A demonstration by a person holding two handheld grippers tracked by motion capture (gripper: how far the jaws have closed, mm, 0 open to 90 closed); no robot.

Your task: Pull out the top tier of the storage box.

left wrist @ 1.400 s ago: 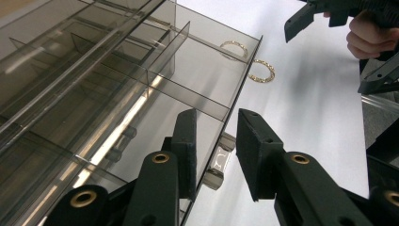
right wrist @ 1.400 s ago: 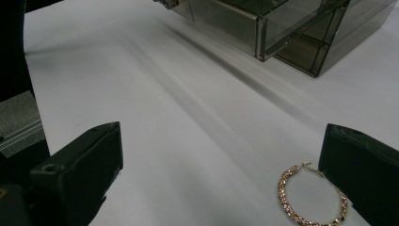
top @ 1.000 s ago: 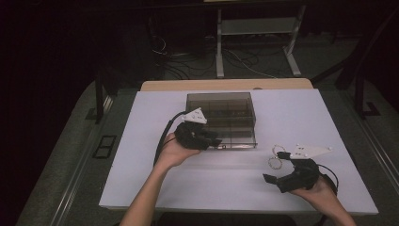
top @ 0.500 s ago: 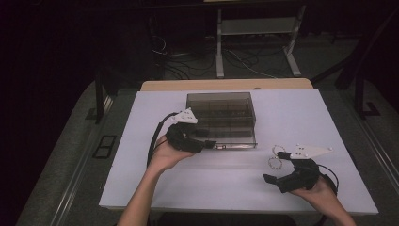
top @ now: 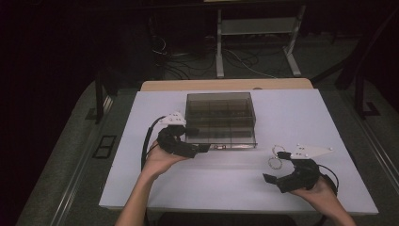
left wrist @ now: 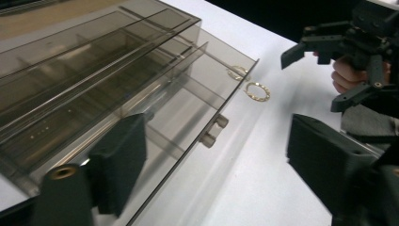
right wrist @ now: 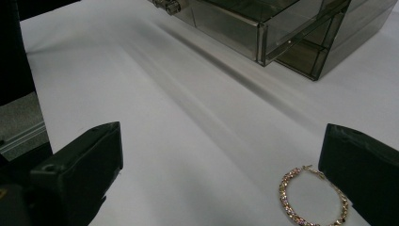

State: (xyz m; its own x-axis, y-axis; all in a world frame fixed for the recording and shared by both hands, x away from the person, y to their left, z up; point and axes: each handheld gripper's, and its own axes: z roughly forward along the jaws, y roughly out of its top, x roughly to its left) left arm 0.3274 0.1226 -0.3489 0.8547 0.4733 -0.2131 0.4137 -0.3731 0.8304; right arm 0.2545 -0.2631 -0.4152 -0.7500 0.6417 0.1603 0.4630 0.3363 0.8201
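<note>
Smoked clear drawer box: sitting at the far middle of the white table, its drawer pulled partly out.

Left gripper: hovering at the drawer front by the knobs, jaws just opening, gripping nothing.

Right gripper: resting near right, jaws spread, empty.

Gold bracelet: lying on the table just beside the right gripper.

Overhead cam; gripper cams near box
</note>
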